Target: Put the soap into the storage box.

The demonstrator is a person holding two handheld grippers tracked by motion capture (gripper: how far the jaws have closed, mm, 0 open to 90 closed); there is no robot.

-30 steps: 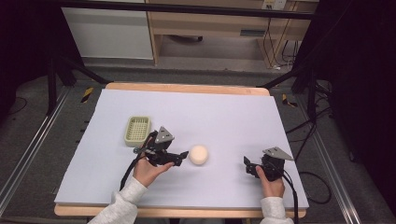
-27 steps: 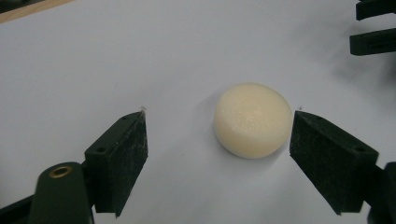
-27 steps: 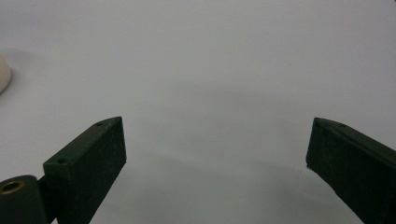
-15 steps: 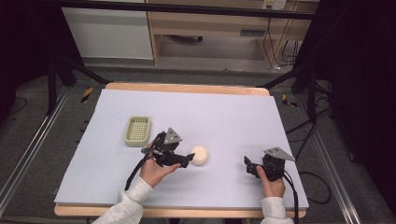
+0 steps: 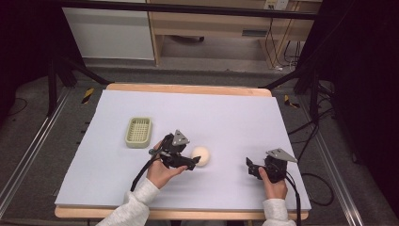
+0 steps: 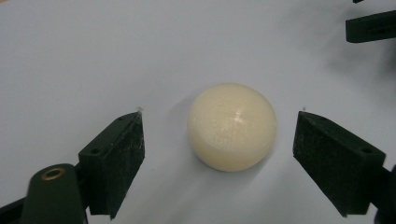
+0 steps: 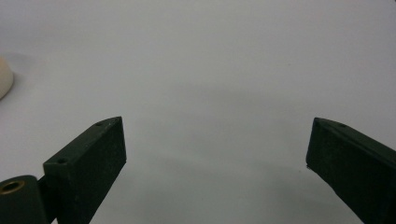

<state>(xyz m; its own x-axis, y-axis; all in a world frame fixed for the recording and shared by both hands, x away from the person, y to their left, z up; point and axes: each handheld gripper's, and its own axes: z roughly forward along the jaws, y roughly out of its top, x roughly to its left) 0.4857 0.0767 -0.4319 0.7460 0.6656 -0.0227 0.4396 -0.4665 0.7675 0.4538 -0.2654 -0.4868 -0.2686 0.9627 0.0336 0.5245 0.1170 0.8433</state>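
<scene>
A cream ball (image 5: 201,155) rests on the pale mat (image 5: 226,117) near the middle. My left gripper (image 5: 195,158) stands open with its jaws on either side of the ball, and neither pad touches it. In the left gripper view the ball (image 6: 232,126) lies between the two black pads with a gap on each side of my left gripper (image 6: 219,113). My right gripper (image 5: 249,167) sits low at the front right, pointing left, open and empty. In its own view my right gripper (image 7: 217,122) has its jaws wide apart over bare mat, and the ball's edge (image 7: 4,77) shows at far left.
A small pale green basket (image 5: 138,132) sits on the mat to the left of my left hand. The mat covers a wooden table (image 5: 188,87). One jaw of the right gripper (image 6: 371,25) shows at the top right of the left gripper view.
My left gripper has moved right, toward the ball, and its open jaws now flank it. The ball, the basket and the right gripper have stayed put.
</scene>
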